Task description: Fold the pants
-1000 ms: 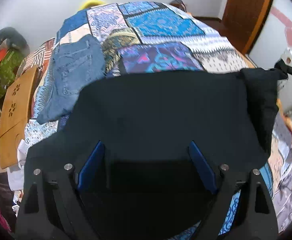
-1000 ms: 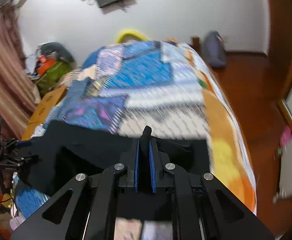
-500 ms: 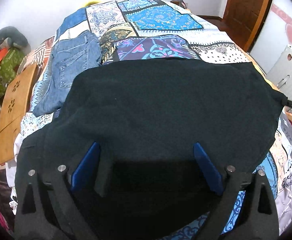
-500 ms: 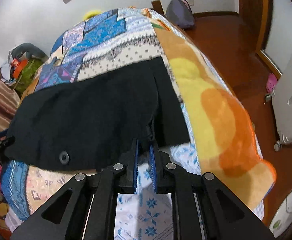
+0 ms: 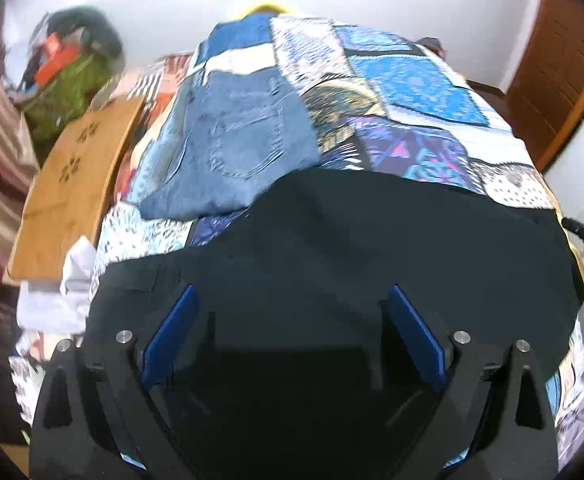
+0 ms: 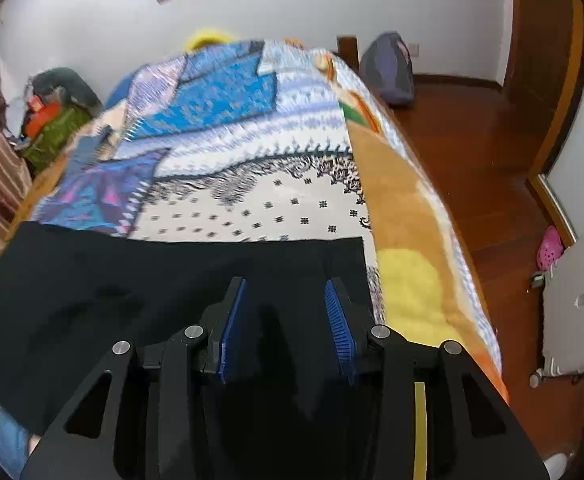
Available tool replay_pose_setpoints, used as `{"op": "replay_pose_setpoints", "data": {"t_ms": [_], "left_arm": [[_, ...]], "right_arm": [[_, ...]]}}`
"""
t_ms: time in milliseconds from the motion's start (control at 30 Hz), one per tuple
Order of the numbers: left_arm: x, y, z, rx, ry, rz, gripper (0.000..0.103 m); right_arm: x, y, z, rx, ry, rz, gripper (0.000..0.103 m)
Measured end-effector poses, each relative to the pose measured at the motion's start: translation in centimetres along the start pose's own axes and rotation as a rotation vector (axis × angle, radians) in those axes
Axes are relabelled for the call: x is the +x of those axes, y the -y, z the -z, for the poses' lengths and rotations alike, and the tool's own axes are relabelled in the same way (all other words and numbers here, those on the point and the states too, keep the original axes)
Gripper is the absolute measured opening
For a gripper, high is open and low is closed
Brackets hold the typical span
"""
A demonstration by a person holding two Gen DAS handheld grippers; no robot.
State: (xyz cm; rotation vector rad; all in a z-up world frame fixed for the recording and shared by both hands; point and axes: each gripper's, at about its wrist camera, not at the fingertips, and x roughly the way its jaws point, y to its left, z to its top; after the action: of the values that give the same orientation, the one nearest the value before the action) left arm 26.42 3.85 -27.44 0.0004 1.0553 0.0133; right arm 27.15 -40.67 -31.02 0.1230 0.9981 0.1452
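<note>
Pants (image 5: 372, 248) lie flat on the bed (image 6: 292, 200), long axis across the lower frame, directly under both tools: left tool (image 5: 292, 336) wide and empty, right tool (image 6: 285, 320) opening over the right edge, gripping nothing.

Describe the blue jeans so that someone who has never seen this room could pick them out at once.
Find the bed with the patchwork bedspread. On its left side, beyond the black pants spread at the near end, lie the blue jeans. They are the only faded denim there, with a stitched back pocket facing up.
</note>
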Motion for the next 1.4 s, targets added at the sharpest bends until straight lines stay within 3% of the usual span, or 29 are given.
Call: {"op": "replay_pose_setpoints", "data": {"t_ms": [100, 233, 300, 400, 533, 700, 867, 1033, 1133, 1267, 1400], "left_arm": [[1.4, -1.0, 0.1, -0.031, -0.025, -0.020, 0.096], [2.8, -1.5, 0.6, -0.067, -0.058, -0.009, 0.096], [3.1, -1.4, 0.8, -0.084, -0.056, -0.003, 0.096], [3.3, -1.2, 1.0, -0.092, -0.053, -0.005, 0.097], [3.3, -0.8, 0.9, -0.083, -0.048, -0.017, 0.097], [3.3, -0.7, 1.0, -0.075, -0.041, -0.028, 0.097], [3.3, -0.7, 1.2, -0.073, -0.031, -0.028, 0.097], [2.4, -1.0, 1.3, -0.053, -0.021, -0.021, 0.097], [1.1, -2.3, 1.2, -0.043, 0.003, -0.041, 0.097], [-0.4, -5.9, 1.0, -0.065, 0.041, -0.079, 0.097], [-0.5, -11.1, 0.5, -0.113, 0.046, -0.134, 0.097]], "right_arm": [[2.3, 0.2, -0.5, 0.000, -0.042, 0.009, 0.037], [2.5, 0.0, -0.3, -0.028, -0.030, 0.003, 0.037], [2.2, -0.3, 0.0, -0.053, -0.018, 0.004, 0.026], [1.7, -1.2, 0.6, -0.120, 0.022, 0.035, 0.015], [0.1, -2.4, 0.5, -0.215, 0.103, 0.110, 0.012], [-3.0, -0.8, -1.7, -0.200, 0.214, 0.174, 0.011], [-1.2, -0.2, -2.3, -0.193, 0.167, 0.198, 0.011], [3.5, -0.8, -1.3, -0.193, -0.019, 0.225, 0.013], [2.5, -1.9, -2.3, -0.227, -0.047, 0.270, 0.021], [-1.1, -5.1, -4.2, -0.243, 0.000, 0.167, 0.026], [-3.6, -11.3, -5.5, -0.324, 0.079, 0.041, 0.039]]}}
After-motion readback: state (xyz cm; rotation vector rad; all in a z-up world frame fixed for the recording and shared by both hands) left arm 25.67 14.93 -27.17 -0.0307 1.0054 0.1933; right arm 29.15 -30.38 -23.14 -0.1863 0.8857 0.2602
